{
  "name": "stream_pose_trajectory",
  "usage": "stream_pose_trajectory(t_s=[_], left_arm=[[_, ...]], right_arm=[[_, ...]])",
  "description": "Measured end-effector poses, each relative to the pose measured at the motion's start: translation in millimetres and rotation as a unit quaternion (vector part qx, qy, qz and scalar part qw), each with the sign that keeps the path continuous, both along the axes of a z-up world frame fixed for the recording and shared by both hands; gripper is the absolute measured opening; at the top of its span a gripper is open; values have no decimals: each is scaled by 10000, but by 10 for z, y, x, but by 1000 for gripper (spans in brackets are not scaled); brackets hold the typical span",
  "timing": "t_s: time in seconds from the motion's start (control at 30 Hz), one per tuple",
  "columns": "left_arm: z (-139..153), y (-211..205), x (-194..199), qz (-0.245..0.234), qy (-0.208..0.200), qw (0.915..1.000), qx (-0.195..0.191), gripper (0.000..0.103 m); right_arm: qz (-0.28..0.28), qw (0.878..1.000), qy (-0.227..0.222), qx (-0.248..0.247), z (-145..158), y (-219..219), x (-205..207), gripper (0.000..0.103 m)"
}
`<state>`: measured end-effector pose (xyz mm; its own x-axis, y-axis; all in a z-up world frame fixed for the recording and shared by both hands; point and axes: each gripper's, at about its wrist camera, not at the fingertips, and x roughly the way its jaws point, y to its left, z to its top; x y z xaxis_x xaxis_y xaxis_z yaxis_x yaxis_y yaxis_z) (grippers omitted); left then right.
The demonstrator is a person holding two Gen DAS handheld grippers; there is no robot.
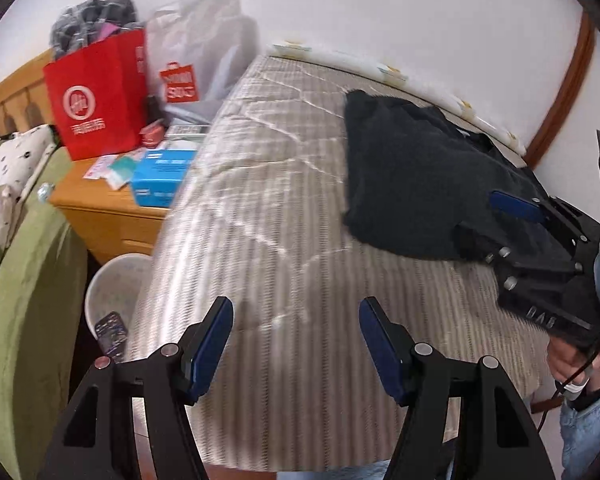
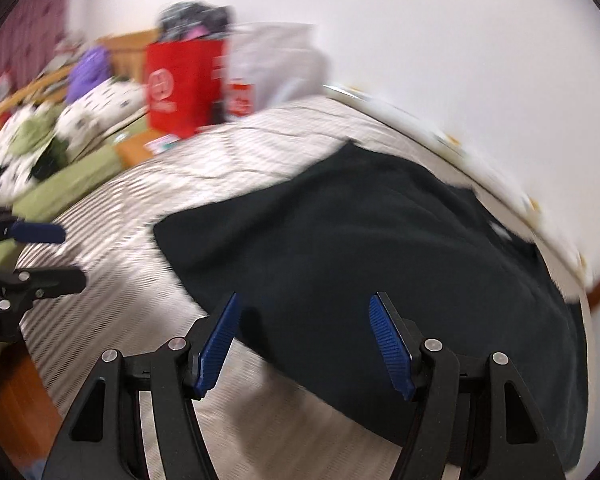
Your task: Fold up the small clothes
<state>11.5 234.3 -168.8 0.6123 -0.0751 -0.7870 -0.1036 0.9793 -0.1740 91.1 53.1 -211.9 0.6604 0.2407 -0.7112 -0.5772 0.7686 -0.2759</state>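
Dark garment (image 2: 360,248) lay spread on the striped bed cover (image 1: 260,208), and every place below is given against that garment. Right gripper (image 2: 304,344) hovered at its near edge with both blue pads spread wide and nothing between them; whether the pads touched the cloth could not be told through the motion blur. Left gripper (image 1: 296,348) was likewise wide apart and empty, held over bare cover well to the left of the garment. Beyond the garment's far edge ran the pale rim of the mattress (image 1: 384,66) against the white wall. Further left of it, past the edge of the bed, stood a wooden nightstand (image 1: 100,208) with a red paper bag (image 1: 96,96) and a blue box (image 1: 162,176). Judging by its matte, slightly fuzzy surface and soft rumpled outline, the garment looked like knit or fleece: light, limp, not slippery, and with no stiffness to keep a shape when lifted. A sensible hold would likely be on a corner or hem along the near edge, pinching a single layer, with the left gripper taking the left corner so the cloth stays taut and does not bunch during a fold.
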Motion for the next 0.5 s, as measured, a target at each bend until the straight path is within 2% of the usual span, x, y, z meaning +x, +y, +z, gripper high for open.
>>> stream_pose_trajectory(t_s=[0.1, 0.27, 0.4, 0.43, 0.47, 0.5], left_arm=[[-30, 52, -34, -4, -57, 10000, -53, 63], [-88, 154, -44, 39, -87, 9993, -354, 63], [-120, 152, 1, 39, -69, 9993, -369, 63], [-120, 147, 13, 58, -68, 9994, -338, 63], [-118, 142, 21, 70, -79, 9995, -310, 63], [-113, 134, 26, 73, -96, 9995, -297, 63]], right_arm=[[284, 9994, 59, -168, -60, 245, -82, 66], [555, 9977, 227, -318, -197, 464, -77, 66], [578, 9975, -44, -404, -282, 593, -13, 66], [530, 9981, -29, -315, -276, 586, 21, 55], [440, 9987, -78, -261, -267, 577, 48, 29], [300, 9991, -213, -218, -237, 553, 84, 21]])
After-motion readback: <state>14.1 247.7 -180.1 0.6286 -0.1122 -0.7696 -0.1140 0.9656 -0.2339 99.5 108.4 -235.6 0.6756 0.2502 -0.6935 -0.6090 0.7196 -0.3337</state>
